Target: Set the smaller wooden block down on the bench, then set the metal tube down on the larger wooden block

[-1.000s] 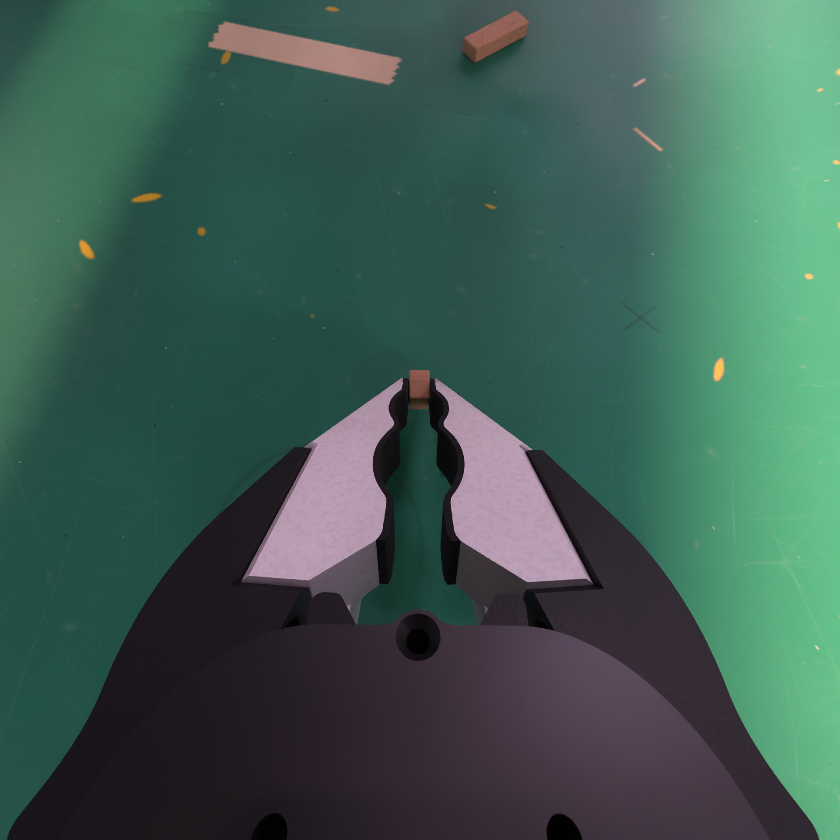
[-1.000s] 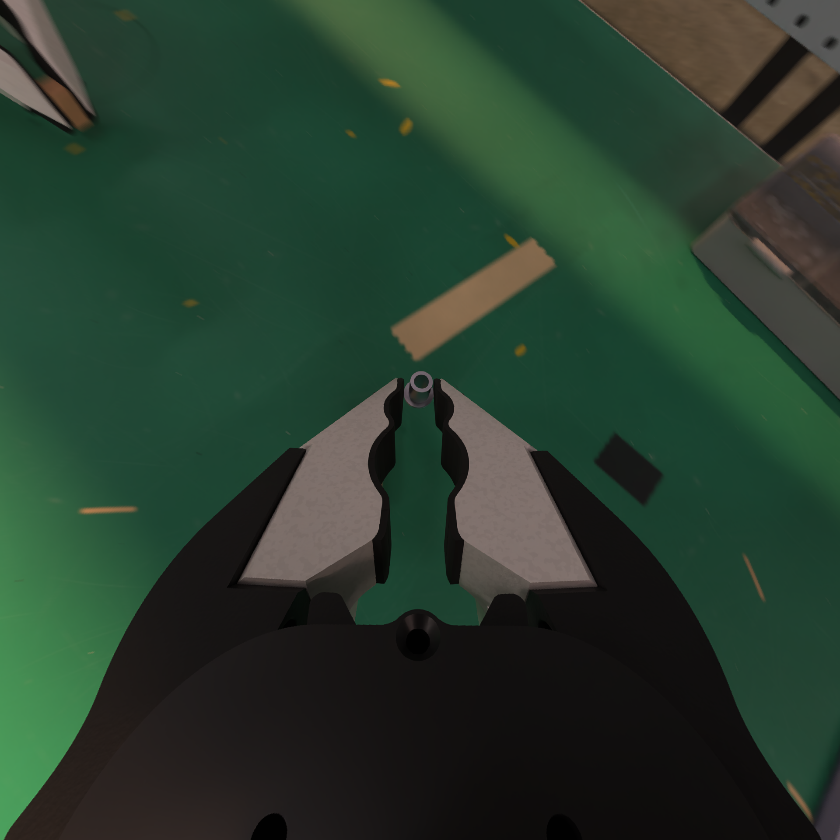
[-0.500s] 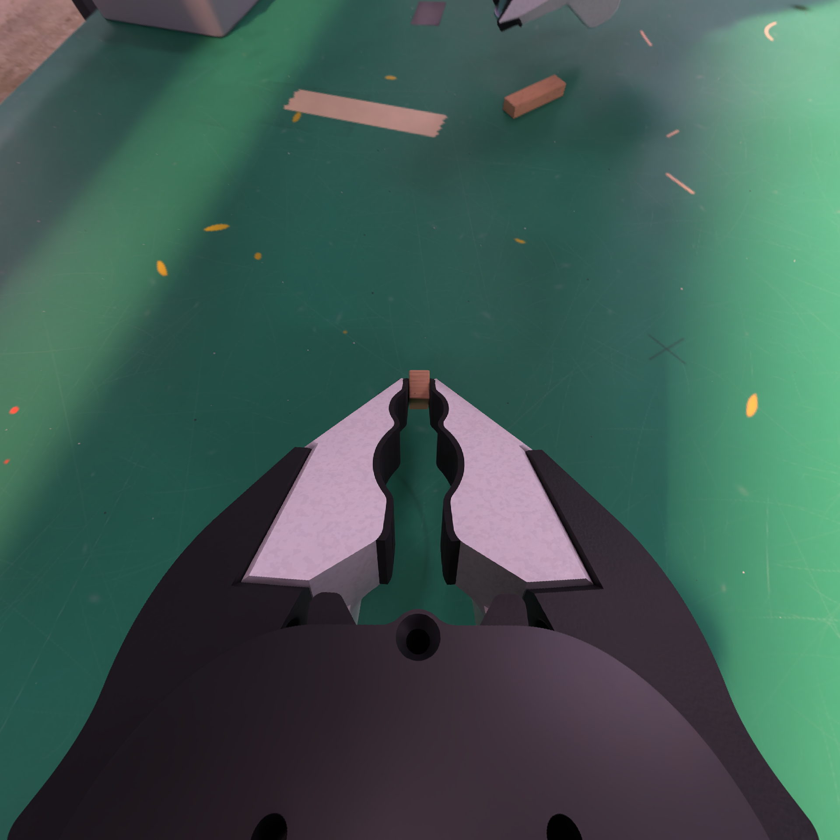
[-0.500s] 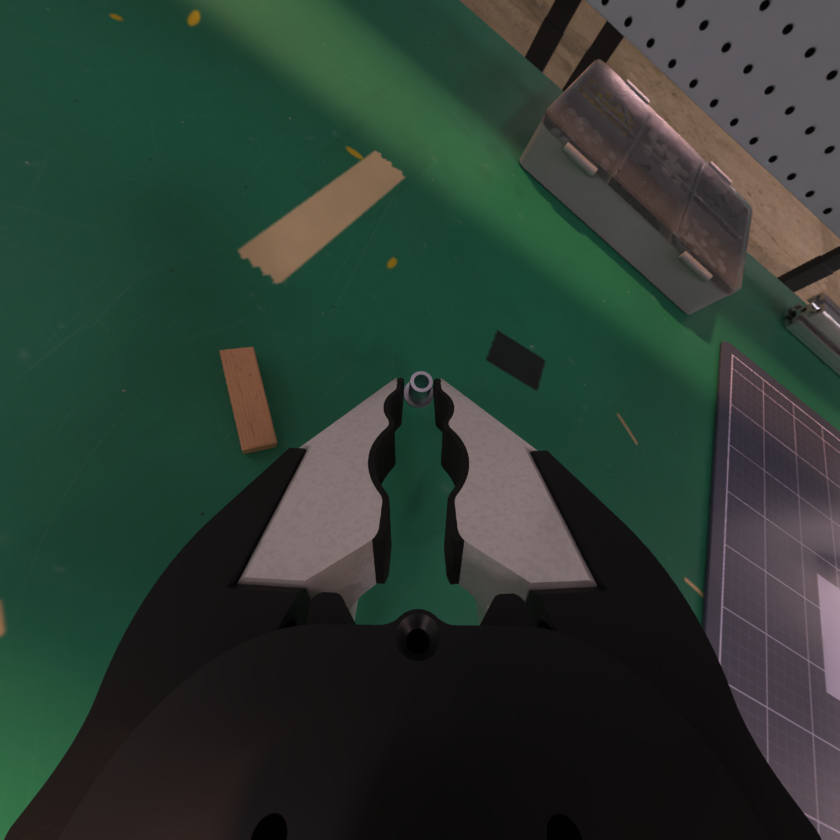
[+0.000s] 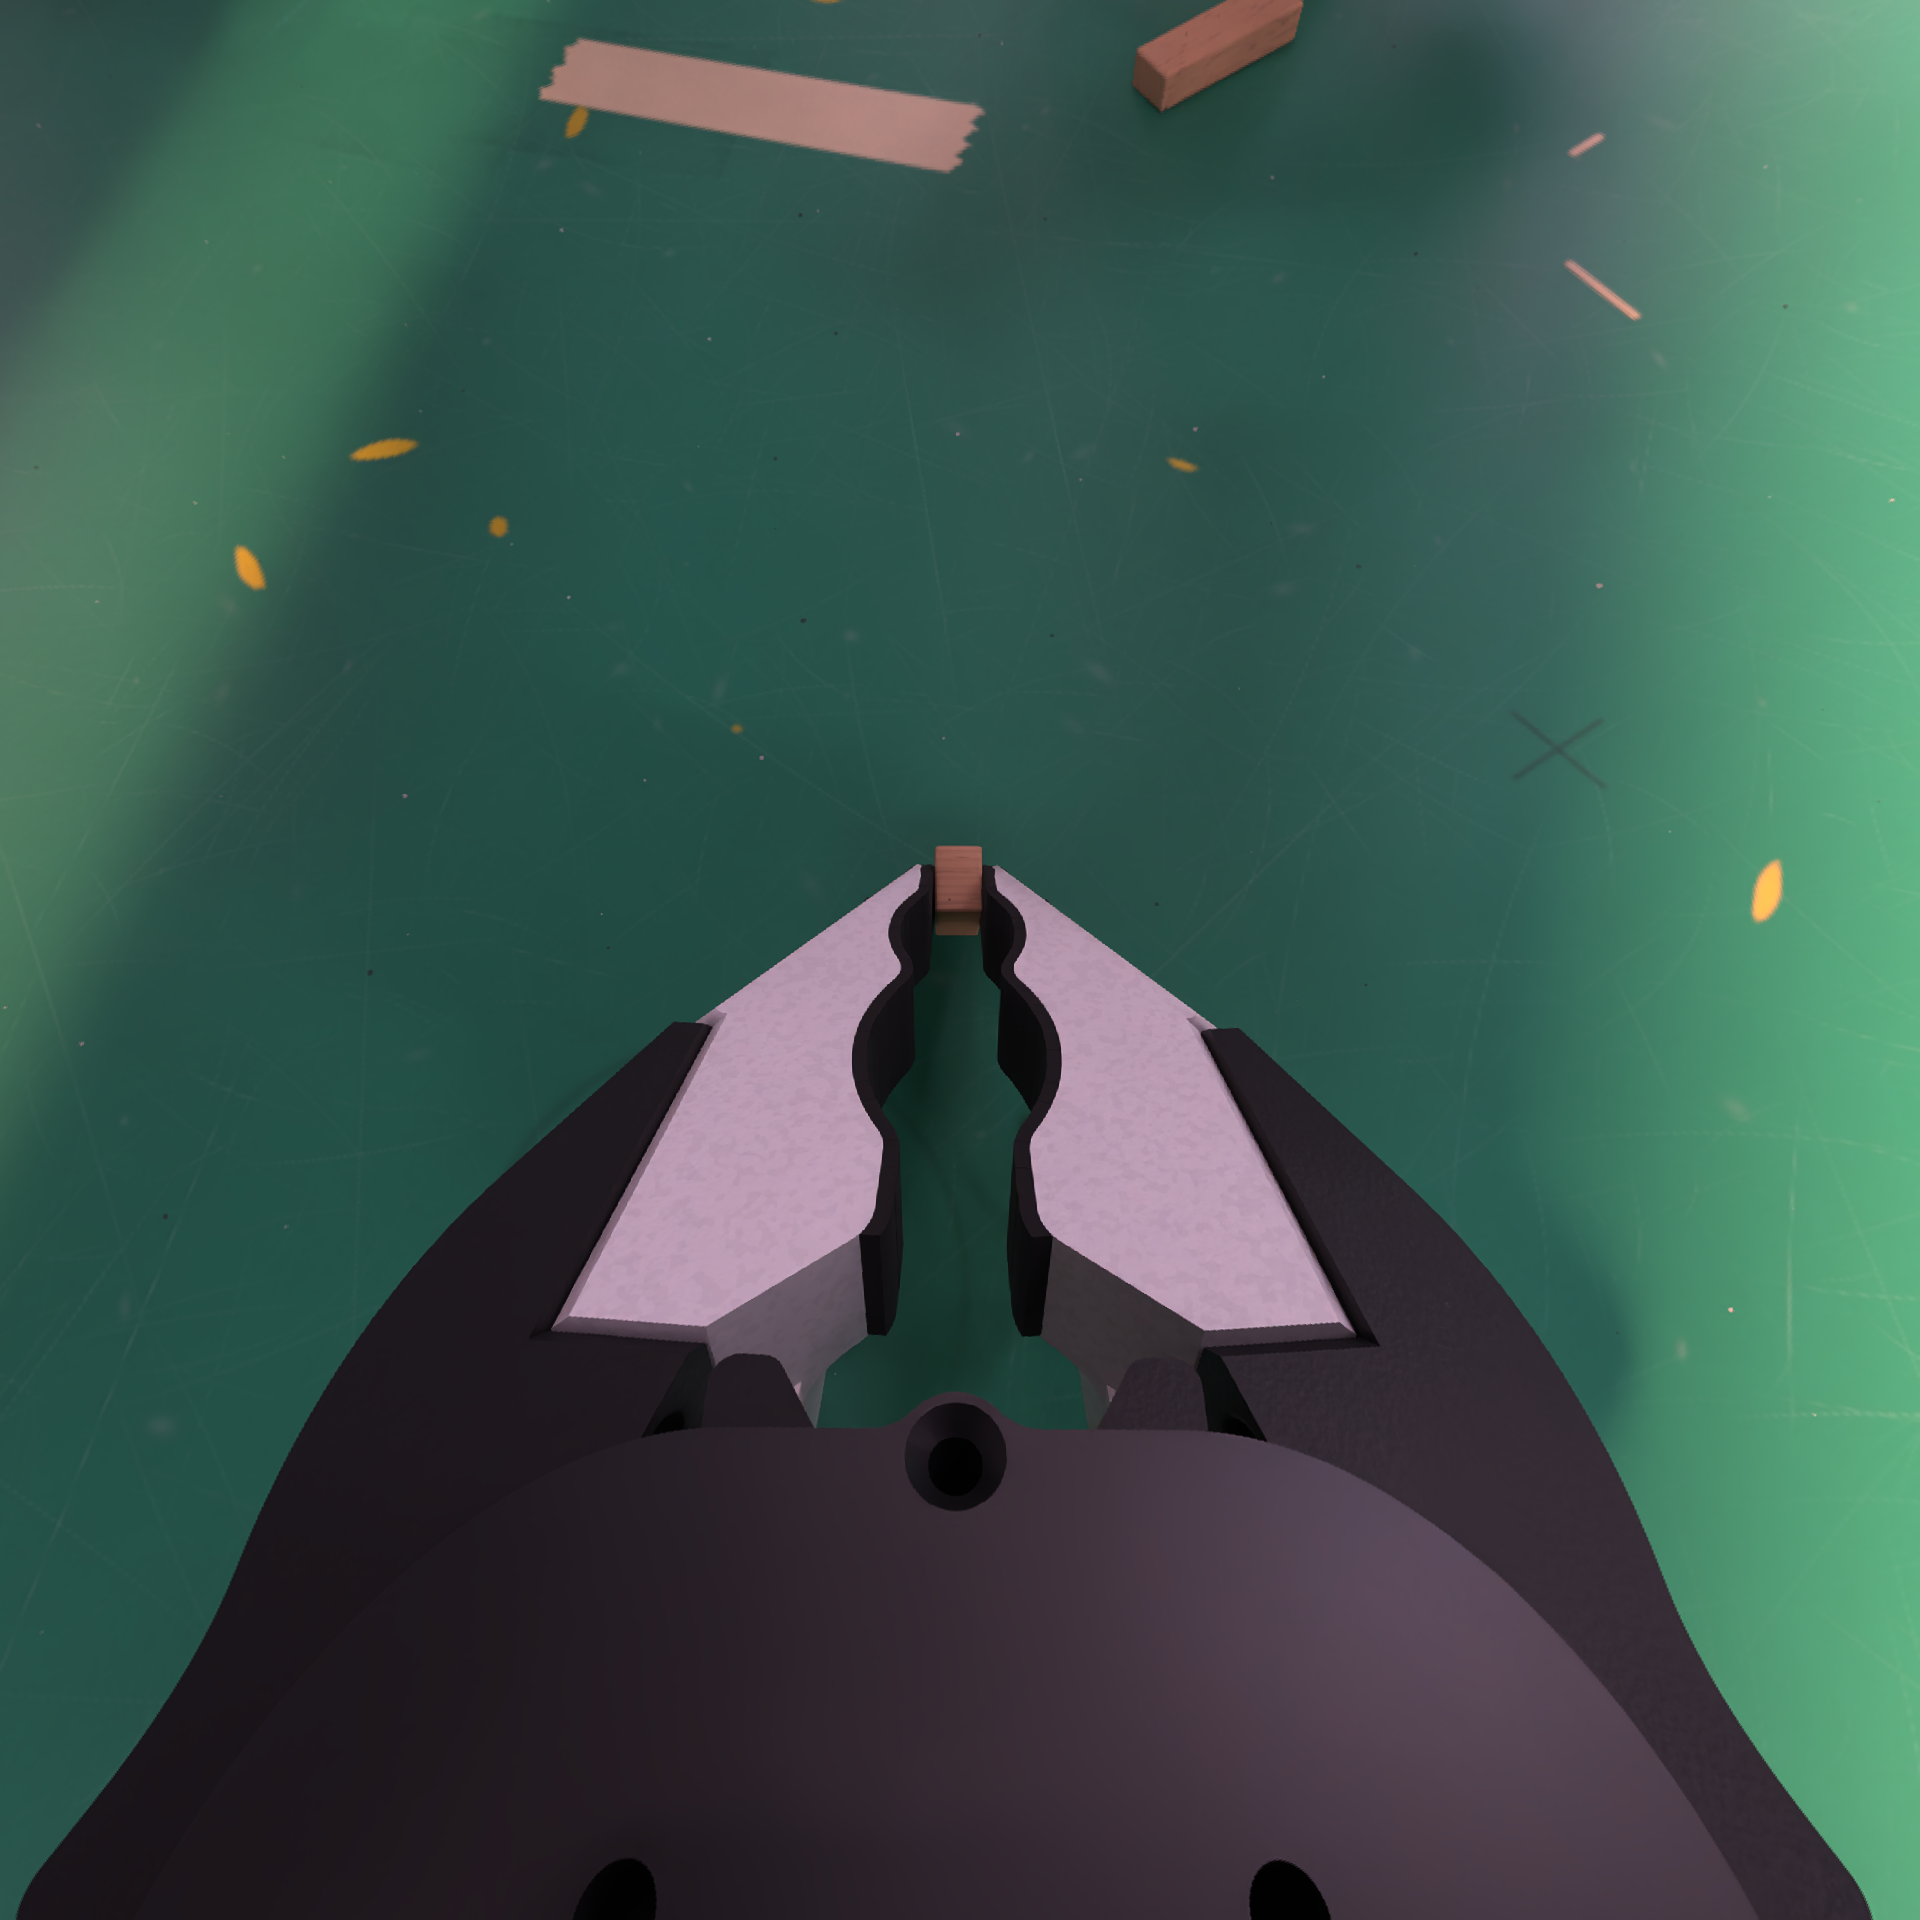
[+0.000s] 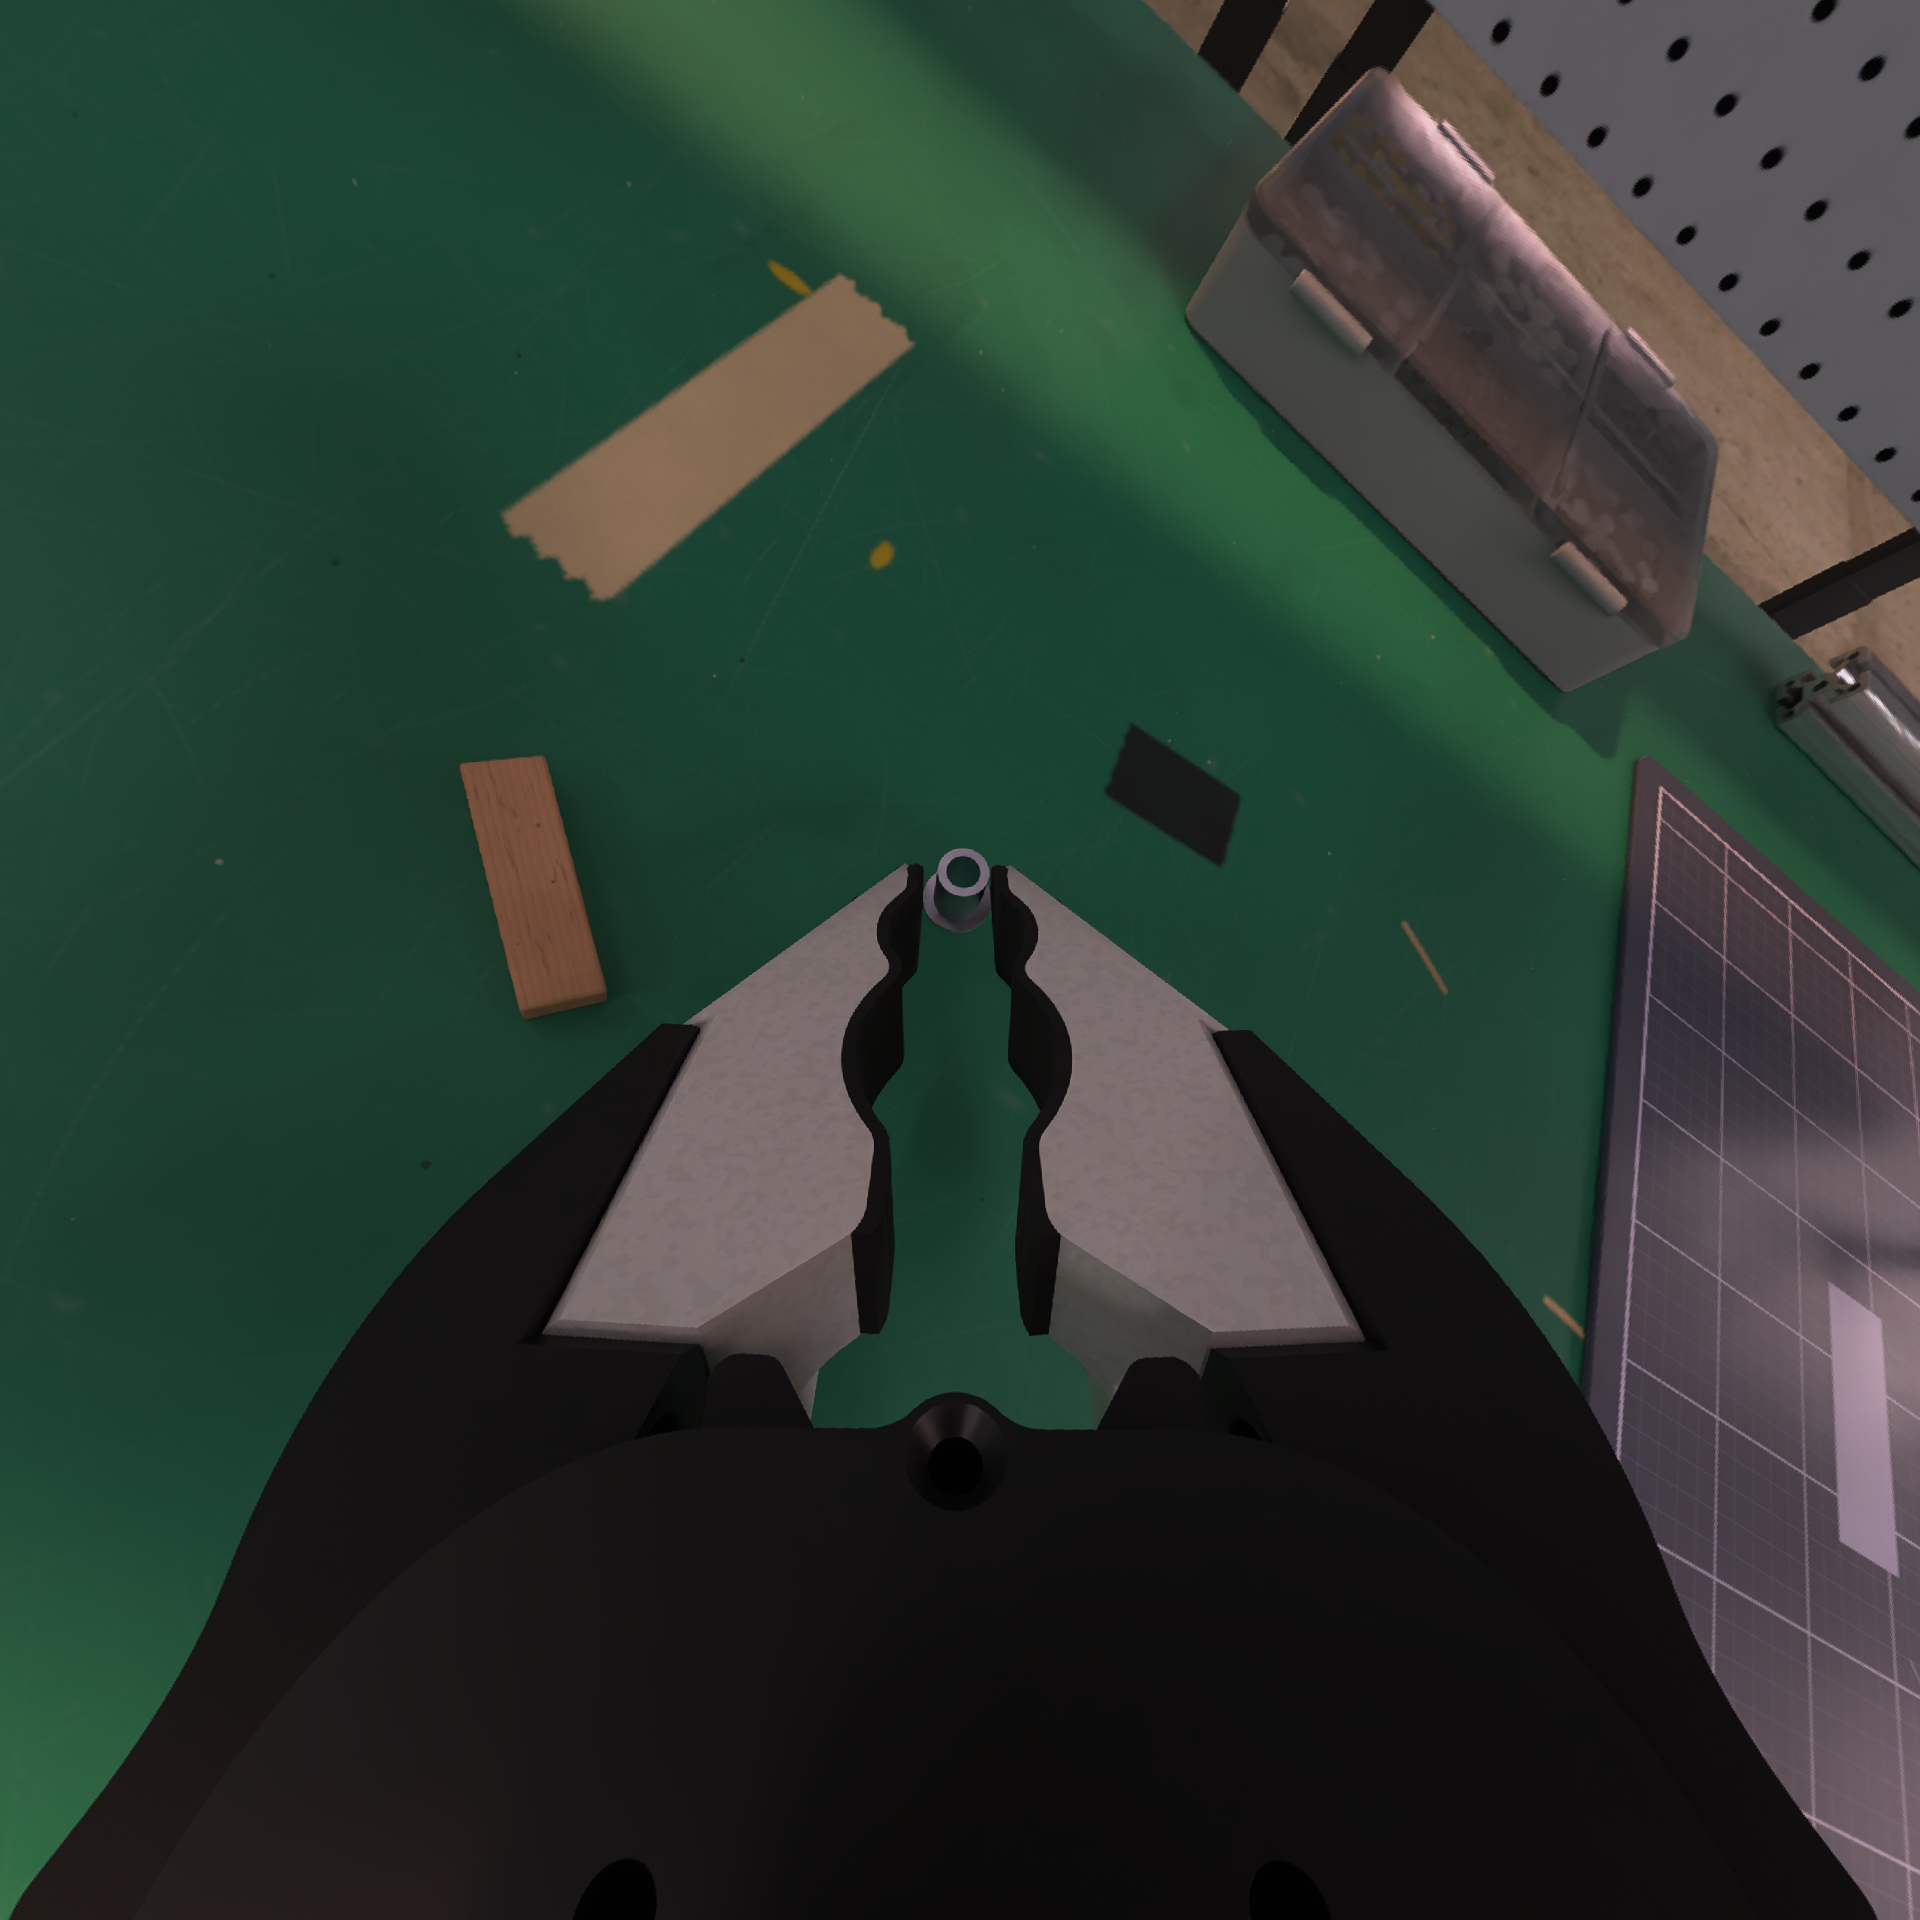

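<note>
- My left gripper [image 5: 958, 891] has its jaws clenched on the small wooden block [image 5: 958, 883], pinched at the very tips and held above the green desk [image 5: 935, 468].
- Far ahead of that gripper, the larger wooden block [image 5: 1216, 50] lies flat on the desk, with a strip of tan tape [image 5: 764, 104] to its left.
- Orange flecks and a faint cross mark [image 5: 1557, 748] dot the desk surface.
- My right gripper [image 6: 958, 896] has its jaws clenched on the metal tube [image 6: 960, 888], its open end facing away from the camera.
- In the right wrist view, the larger wooden block [image 6: 532, 885] lies on the desk to the left of the tube, well apart from it.
- A black patch [image 6: 1174, 795] sits just right of the tube; a strip of tan tape [image 6: 707, 436] lies beyond.
- A grey box with a clear lid [image 6: 1475, 384] stands at the desk's far edge, and a gridded cutting mat [image 6: 1766, 1195] lies to the right.
</note>
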Controlling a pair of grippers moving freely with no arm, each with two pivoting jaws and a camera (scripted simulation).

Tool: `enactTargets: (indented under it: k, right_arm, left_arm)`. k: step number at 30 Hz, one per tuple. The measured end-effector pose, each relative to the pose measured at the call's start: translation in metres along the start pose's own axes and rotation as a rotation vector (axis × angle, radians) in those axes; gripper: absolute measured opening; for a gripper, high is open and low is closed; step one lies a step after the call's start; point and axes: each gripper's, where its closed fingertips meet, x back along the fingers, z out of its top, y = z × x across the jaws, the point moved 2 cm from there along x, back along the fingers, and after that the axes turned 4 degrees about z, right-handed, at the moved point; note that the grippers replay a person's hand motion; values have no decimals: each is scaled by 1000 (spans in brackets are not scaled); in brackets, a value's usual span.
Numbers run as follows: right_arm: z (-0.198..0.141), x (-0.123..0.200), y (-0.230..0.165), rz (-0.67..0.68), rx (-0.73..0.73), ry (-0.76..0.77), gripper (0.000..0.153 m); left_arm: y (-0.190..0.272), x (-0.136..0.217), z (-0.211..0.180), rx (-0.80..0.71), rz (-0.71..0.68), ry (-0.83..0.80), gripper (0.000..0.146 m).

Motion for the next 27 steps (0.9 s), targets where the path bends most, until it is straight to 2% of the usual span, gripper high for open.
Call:
enactTargets:
  k: [4,6,9,13,14,17,20,22,24,27]
  right_arm:
    - [0,-2,-8,23,45,-17,13]
    - [8,2,-23,142,39,11,13]
    - [17,13,-51,430,-30,-11,13]
    - [15,12,-62,527,-39,-94,13]
    - [16,11,-61,519,-37,-102,13]
    - [31,17,-61,436,-65,-46,31]
    - [71,46,-70,285,-50,142,46]
    - [96,58,-100,265,-45,234,56]
    - [113,58,-141,274,-10,276,57]
    - [128,44,-181,104,129,260,60]
  left_arm:
    - [0,-1,-1,1,-5,-6,8]
    - [0,0,-1,7,-12,-7,8]
    - [-1,0,-1,8,-17,-6,8]
    - [-3,0,-1,-2,-8,-5,9]
    - [-4,1,-1,0,-2,-4,10]
    - [-7,3,-1,16,11,8,16]
    - [-8,7,-1,33,-5,26,18]
    - [-8,8,-2,28,-1,24,19]
    - [-9,9,-4,17,5,21,19]
    - [-10,14,-5,19,5,31,19]
